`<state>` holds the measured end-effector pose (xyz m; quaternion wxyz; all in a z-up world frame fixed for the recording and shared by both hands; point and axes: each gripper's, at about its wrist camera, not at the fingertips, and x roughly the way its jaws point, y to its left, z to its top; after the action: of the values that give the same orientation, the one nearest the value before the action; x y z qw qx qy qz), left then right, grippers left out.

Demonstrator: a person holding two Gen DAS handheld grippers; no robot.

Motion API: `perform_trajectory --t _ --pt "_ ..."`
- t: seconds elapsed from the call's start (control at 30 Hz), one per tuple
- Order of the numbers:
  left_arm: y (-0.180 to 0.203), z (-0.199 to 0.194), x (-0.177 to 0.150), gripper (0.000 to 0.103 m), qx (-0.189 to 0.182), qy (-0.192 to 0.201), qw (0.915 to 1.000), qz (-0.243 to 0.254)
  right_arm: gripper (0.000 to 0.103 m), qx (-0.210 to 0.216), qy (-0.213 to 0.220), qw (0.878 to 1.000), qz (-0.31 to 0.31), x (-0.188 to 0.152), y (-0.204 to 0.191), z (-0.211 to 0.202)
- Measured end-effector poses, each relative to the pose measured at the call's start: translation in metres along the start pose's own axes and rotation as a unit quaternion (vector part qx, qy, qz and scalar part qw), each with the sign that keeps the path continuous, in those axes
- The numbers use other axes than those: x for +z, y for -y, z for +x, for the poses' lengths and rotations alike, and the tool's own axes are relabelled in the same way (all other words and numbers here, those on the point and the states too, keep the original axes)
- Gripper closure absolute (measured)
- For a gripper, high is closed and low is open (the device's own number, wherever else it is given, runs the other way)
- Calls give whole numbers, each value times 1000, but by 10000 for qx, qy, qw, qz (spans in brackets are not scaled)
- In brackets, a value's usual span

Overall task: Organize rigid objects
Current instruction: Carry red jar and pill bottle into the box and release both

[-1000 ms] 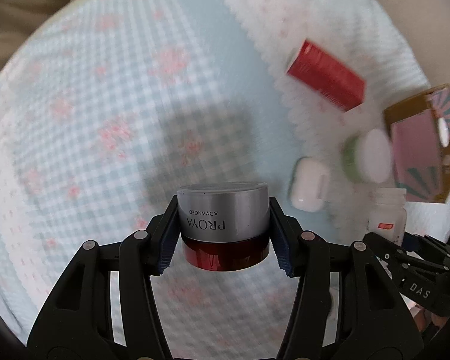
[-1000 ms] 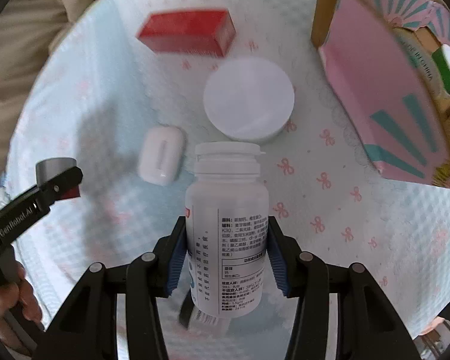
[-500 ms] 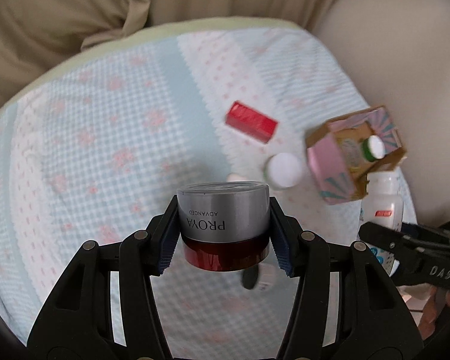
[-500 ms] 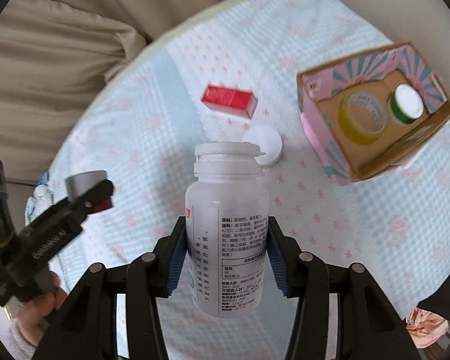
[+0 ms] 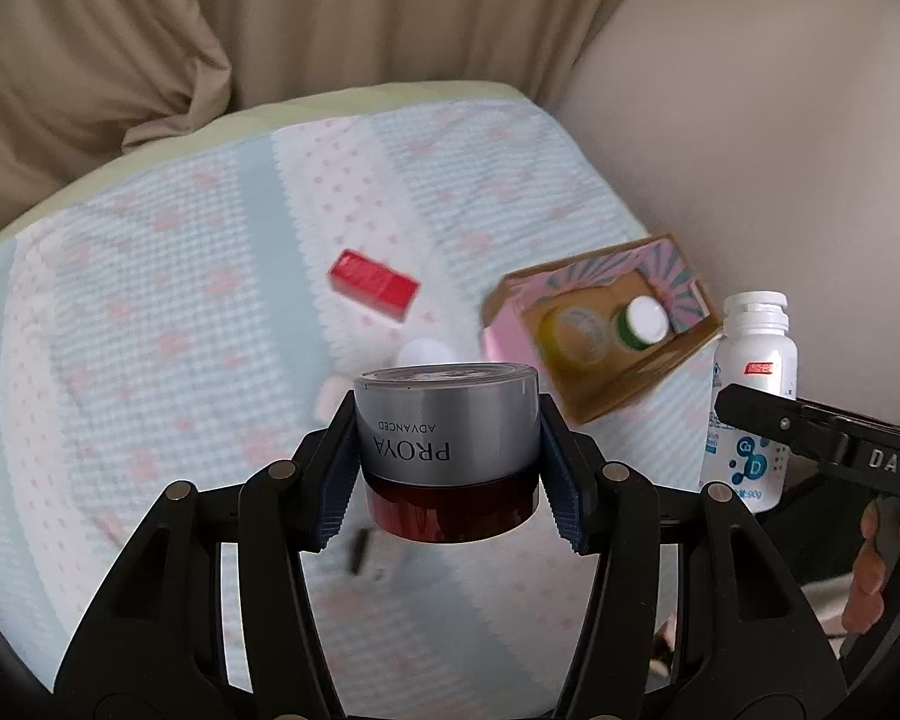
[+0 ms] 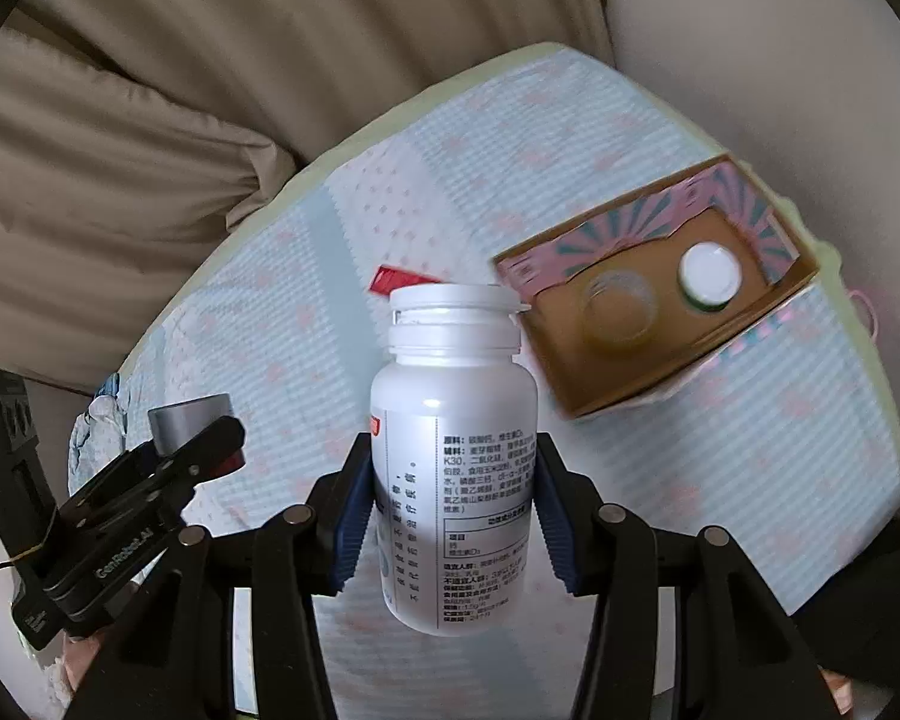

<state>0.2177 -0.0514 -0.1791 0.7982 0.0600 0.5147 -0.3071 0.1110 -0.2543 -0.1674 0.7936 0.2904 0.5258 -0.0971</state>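
My left gripper (image 5: pixel 447 474) is shut on a silver and dark red PROYA cream jar (image 5: pixel 447 438), held high above the table. My right gripper (image 6: pixel 453 519) is shut on a white supplement bottle (image 6: pixel 453 462), also held high; the bottle shows in the left wrist view (image 5: pixel 750 384). A pink and teal cardboard box (image 5: pixel 606 384) stands open on the table to the right, with a yellow-lidded jar (image 5: pixel 573 327) and a green bottle with a white cap (image 5: pixel 642 321) inside. The box also shows in the right wrist view (image 6: pixel 618 384).
A red box (image 5: pixel 375 283) lies on the patterned tablecloth (image 5: pixel 150 312). A white round lid (image 5: pixel 423 354) and a white earbud case (image 5: pixel 329 399) lie just behind the jar. Beige curtains (image 5: pixel 270 30) hang behind, a wall (image 5: pixel 750 120) at right.
Both grippers have risen well above the table with their objects still held. The table items now look small and far, and the box interior has come into view.
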Motion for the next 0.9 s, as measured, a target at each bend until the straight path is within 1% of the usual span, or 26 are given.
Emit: perform_trajectory --t 0.1,0.23,0.33,0.4,0.53,0.6,0.73,0.9 --pt "30 9 6 52 28 28 9999 -117 57 -49 7 9998 -171 16 31 -10" --pt "75 31 16 52 -47 -30 9995 -320 57 -43 -35 9997 -252 44 83 -21" --pt "107 52 24 52 -29 -85 9993 -361 57 -149 -50 9992 -376 63 113 -23" --pt "125 70 29 52 -53 -121 9987 -492 57 -183 -129 9988 -428 77 139 -20" --pt "154 110 40 52 -90 -234 9974 -677 57 -237 -290 9980 -505 107 185 -5" --pt "166 131 45 52 -90 -329 9969 -705 57 -285 -361 9975 -542 117 200 4" --pt "179 171 55 52 -76 -524 9957 -764 57 -358 -566 9959 -603 141 234 34" --pt "182 222 64 52 5 -807 9933 -833 57 -390 -735 9937 -750 159 256 67"
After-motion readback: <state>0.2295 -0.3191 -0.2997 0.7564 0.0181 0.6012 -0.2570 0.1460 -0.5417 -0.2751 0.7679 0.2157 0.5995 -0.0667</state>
